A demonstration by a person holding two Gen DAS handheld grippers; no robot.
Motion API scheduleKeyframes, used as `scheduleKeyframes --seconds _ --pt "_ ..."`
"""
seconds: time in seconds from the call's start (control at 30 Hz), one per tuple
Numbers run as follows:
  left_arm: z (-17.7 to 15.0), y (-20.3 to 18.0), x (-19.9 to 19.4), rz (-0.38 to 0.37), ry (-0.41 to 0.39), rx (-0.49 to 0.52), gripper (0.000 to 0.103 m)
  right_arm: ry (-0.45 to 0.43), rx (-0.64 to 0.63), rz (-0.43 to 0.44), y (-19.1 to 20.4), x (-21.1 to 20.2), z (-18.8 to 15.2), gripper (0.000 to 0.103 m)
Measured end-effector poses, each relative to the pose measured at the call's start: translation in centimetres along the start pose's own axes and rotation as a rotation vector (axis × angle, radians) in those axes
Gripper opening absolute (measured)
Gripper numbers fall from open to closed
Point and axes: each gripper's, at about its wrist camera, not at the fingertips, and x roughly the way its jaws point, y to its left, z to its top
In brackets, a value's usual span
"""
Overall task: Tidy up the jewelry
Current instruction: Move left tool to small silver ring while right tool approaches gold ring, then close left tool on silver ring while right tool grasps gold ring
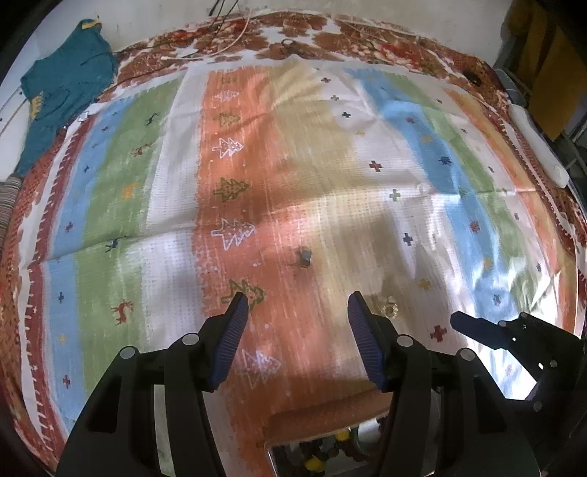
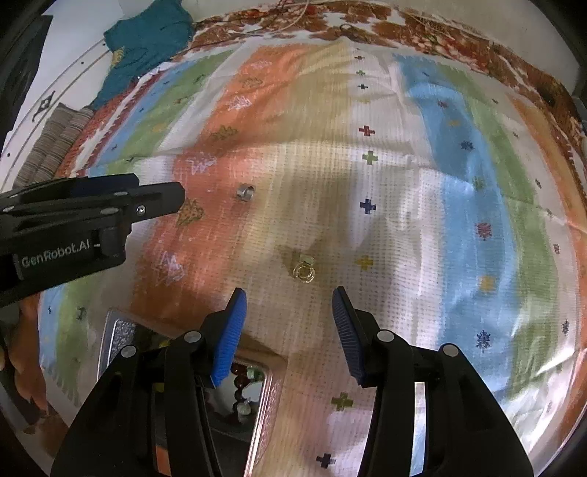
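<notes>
A silver ring (image 1: 304, 255) lies on the striped cloth ahead of my open, empty left gripper (image 1: 297, 306); it also shows in the right wrist view (image 2: 245, 192). A gold ring (image 2: 303, 270) lies just ahead of my open, empty right gripper (image 2: 289, 302); in the left wrist view it (image 1: 387, 306) sits beside the right finger. A jewelry box (image 2: 256, 389) with beads inside lies below the grippers, near edge of the cloth; it also shows in the left wrist view (image 1: 323, 449). The right gripper's tip (image 1: 477, 328) shows at right; the left gripper body (image 2: 84, 216) shows at left.
A colourful striped cloth (image 1: 176, 190) covers the surface. A teal garment (image 1: 62, 88) lies at the far left. Cables (image 1: 234, 33) run along the far edge. A white bar (image 1: 539, 146) lies at the right edge.
</notes>
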Motion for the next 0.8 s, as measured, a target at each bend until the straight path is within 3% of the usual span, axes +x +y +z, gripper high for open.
scheduleKeyframes --seconds 0.7,0.8 --pt "2.8 0.2 6.6 -0.016 0.122 0.033 0.056 0.103 0.024 0.003 -1.3 5.8 1.6 0.048" --pt "2.9 0.4 7.7 -0.011 0.144 0.036 0.050 0.111 0.032 0.005 -1.4 6.2 1.6 0.043"
